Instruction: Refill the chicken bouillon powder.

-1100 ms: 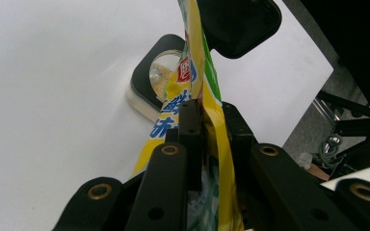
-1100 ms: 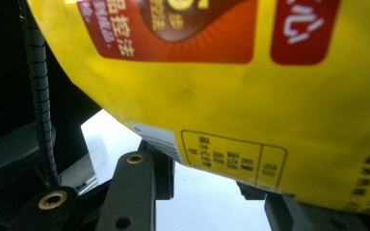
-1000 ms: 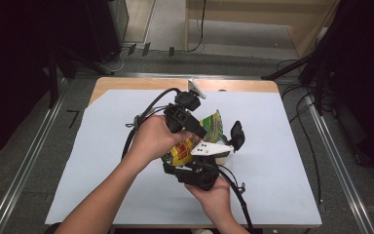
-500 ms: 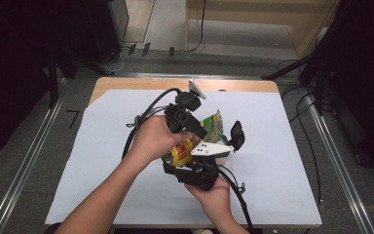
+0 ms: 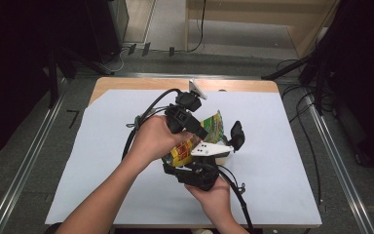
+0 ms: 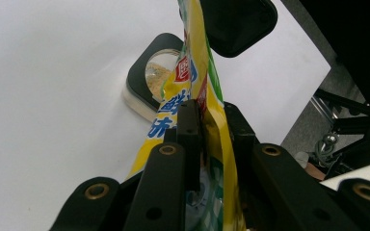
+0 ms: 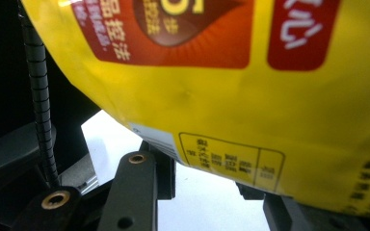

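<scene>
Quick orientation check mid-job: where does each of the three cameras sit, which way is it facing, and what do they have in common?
High view: above the person's side, facing forward and down on the white sheet; both forearms, left gripper, right gripper.
Left gripper view: rides that gripper, facing along its jaws clamped on the yellow packet; a black-rimmed container lies beyond.
Right gripper view: faces along its jaws, packet close above.
Shared: the packet in all three.

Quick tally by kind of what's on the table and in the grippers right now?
Snack packet: 1, pinched by the left gripper and held by the right gripper
Black-rimmed container with a clear lid: 1
Grippers: 2
White table cover: 1
Total: 5
</scene>
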The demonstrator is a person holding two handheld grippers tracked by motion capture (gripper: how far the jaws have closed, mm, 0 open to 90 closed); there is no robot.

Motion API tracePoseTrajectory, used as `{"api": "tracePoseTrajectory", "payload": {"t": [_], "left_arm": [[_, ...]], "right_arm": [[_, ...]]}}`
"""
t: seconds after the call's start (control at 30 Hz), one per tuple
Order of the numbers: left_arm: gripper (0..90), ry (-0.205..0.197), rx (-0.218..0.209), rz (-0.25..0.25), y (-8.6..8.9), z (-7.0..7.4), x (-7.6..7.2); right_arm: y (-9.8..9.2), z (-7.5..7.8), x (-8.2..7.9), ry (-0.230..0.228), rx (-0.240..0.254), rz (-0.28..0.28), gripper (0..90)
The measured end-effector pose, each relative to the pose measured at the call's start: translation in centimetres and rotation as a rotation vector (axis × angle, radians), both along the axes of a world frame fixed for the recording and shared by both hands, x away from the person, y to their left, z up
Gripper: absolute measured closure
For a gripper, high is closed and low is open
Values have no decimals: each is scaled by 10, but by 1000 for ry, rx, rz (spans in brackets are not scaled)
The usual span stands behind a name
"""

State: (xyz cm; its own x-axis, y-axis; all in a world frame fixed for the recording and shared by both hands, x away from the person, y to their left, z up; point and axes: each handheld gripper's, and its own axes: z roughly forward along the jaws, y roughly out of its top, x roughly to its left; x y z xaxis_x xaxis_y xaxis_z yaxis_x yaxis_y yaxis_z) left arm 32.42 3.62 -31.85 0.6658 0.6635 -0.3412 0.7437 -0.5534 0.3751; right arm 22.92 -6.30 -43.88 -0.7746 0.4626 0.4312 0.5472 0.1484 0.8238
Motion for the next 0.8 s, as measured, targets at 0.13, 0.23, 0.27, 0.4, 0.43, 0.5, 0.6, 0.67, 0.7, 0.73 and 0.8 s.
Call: {"api": "tracePoseTrajectory", "payload": {"t": [0.13, 0.23, 0.27, 0.4, 0.43, 0.5, 0.6, 0.67, 0.7, 0.73, 0.8], "left_arm": [[818, 0, -2, -2, 0, 0, 0], [818, 0, 0, -3, 0, 0, 0], [818, 0, 1, -4, 0, 0, 0], [816, 0, 2, -7, 0, 0, -1], [815, -1, 1, -5, -1, 0, -1], [815, -2, 2, -5, -1, 0, -1], [814, -1, 3, -7, -1, 0, -2], [814, 0, 2, -9, -1, 0, -2], [813, 0, 2, -9, -2, 0, -2], [813, 1, 1, -9, -2, 0, -2], [813, 0, 1, -9, -2, 0, -2]], "right_arm": [[0, 0, 0, 1, -1, -1, 676], [0, 0, 0, 0, -1, -1, 677], [0, 0, 0, 0, -1, -1, 677], [1, 0, 0, 0, 0, -2, 678], [1, 0, 0, -1, 0, -2, 678], [1, -1, -1, -2, -1, -2, 679], [1, -1, -1, -1, -1, -2, 680], [1, -1, -1, -2, 0, -2, 681], [1, -1, -1, -2, 0, -2, 681], [1, -1, -1, -2, 0, -2, 682], [1, -1, -1, -1, -1, -2, 682]]}}
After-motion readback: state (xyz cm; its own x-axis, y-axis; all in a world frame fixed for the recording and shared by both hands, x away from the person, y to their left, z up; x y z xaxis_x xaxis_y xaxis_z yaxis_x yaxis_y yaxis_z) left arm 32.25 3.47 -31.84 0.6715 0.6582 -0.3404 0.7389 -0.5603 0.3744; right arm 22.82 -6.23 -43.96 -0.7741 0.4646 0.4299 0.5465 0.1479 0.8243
